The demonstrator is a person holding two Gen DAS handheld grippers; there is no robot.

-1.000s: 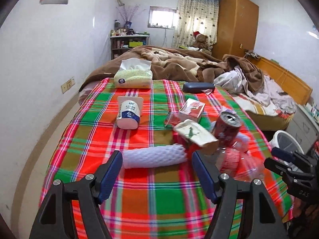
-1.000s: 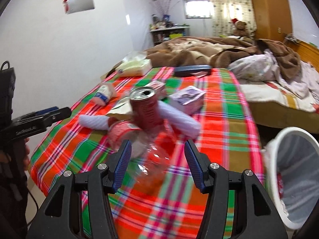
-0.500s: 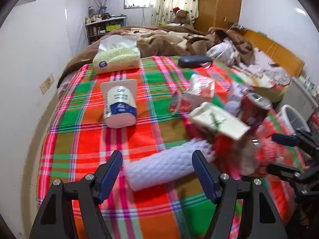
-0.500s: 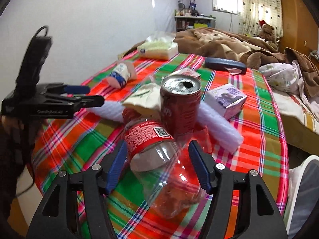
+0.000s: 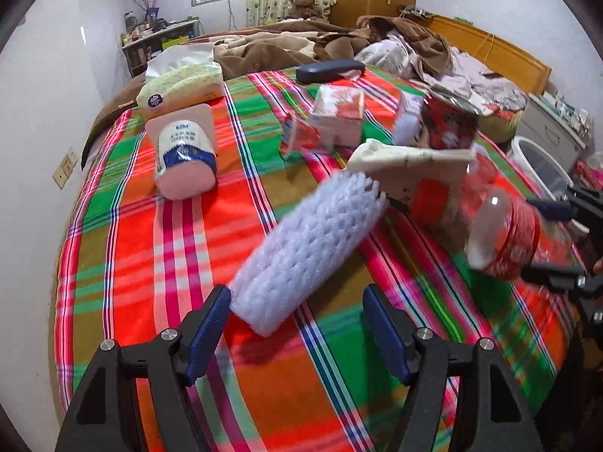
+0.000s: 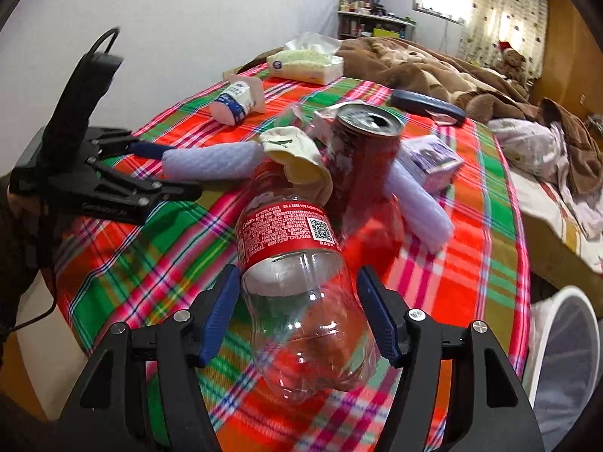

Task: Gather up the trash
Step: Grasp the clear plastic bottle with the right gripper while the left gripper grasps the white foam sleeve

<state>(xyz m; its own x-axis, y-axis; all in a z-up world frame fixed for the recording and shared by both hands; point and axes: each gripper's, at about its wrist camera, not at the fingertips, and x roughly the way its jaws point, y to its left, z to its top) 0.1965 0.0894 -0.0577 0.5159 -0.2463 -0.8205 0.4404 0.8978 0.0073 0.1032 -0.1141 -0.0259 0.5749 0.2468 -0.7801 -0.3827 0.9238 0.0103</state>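
On the plaid bedspread (image 5: 158,248) lies a white foam net sleeve (image 5: 309,248); my left gripper (image 5: 297,331) is open, its fingers on either side of the sleeve's near end. An empty clear Coke bottle (image 6: 301,275) lies on its side between the fingers of my open right gripper (image 6: 301,312). It also shows in the left wrist view (image 5: 505,233). Behind it stand a red can (image 6: 361,162), a cream paper wrapper (image 6: 297,158), a second foam sleeve (image 6: 418,207) and a small carton (image 6: 433,162).
A white mesh bin (image 6: 565,361) stands on the floor right of the bed. A tissue pack (image 5: 181,86), a pink-and-white roll pack (image 5: 184,154), a dark case (image 5: 328,69) and a brown blanket (image 5: 286,45) lie farther back. A wall is at the left.
Both grippers have moved forward and lower: the left one up to the foam sleeve, the right one around the bottle's base. Both stay open.
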